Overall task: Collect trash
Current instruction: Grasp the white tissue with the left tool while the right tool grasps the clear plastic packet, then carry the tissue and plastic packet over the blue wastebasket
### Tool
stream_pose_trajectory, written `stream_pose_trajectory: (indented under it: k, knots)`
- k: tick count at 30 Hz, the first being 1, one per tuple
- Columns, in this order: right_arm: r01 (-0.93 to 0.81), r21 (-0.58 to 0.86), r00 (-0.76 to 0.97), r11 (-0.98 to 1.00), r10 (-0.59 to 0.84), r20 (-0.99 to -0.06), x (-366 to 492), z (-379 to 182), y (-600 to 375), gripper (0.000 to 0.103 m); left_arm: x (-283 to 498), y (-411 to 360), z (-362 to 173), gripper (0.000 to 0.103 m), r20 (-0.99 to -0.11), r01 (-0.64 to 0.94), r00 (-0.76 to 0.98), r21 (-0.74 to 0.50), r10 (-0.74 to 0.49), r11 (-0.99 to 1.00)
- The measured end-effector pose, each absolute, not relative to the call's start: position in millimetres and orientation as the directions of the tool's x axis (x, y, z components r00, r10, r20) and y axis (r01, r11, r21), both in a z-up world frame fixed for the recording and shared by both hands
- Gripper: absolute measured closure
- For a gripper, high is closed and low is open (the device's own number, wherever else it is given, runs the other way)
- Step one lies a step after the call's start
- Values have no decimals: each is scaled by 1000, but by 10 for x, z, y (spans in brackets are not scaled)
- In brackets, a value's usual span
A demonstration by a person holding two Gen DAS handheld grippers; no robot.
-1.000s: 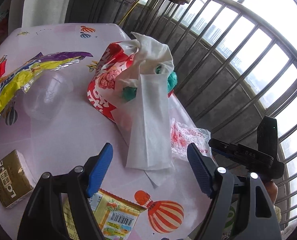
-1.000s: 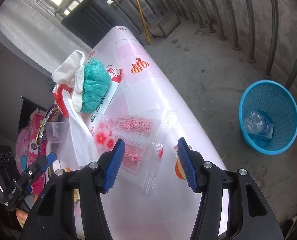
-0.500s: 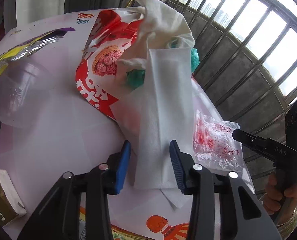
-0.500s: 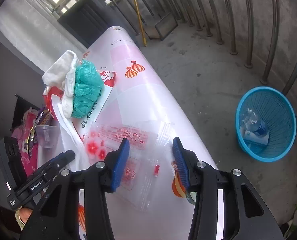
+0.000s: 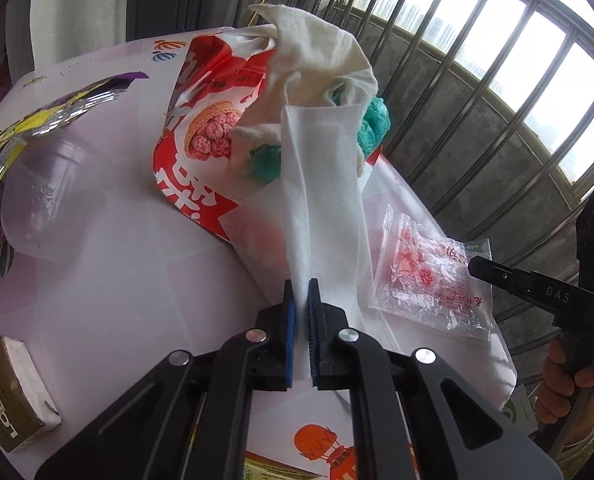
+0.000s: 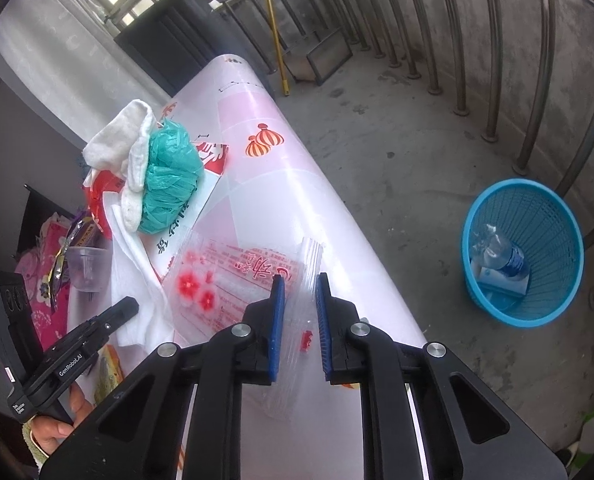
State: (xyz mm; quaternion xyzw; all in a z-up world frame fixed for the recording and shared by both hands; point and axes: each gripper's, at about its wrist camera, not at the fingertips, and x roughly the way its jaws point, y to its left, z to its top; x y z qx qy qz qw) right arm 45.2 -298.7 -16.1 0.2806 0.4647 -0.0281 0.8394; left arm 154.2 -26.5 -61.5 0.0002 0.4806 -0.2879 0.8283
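The left gripper [image 5: 301,295] pinches the near end of a white tissue [image 5: 325,200] that drapes off the red bag [image 5: 205,120] on the table [image 5: 97,280]. The right gripper [image 6: 299,292] straddles a clear plastic bag [image 6: 233,276] near the table's edge — jaws narrowed, not yet closed. A blue bin [image 6: 523,256] stands on the floor, well apart.

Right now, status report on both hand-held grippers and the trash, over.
Left hand-held gripper shut on white tissue. Right hand-held gripper open, straddling clear plastic bag, not yet gripped. Blue bin on floor, nothing in the way.
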Motion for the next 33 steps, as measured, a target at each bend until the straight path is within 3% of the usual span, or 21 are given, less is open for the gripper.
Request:
stream_pose_trajectory:
  k: [19,27,33]
  knots:
    - [241,559,669,793,281,-688,126,361,-3101,93,1156,43,-43,102,-693,494,450,-333,-563,803]
    - [280,567,736,775,206,-645,-114,571,-3374,94,1019,-104,285,102,-635,559,452,-345,-626,754]
    - [377,577,786,724,80,-613,-394,648,-3813,94,1014,-622,545,102,-596,660,384,-356,-705,661]
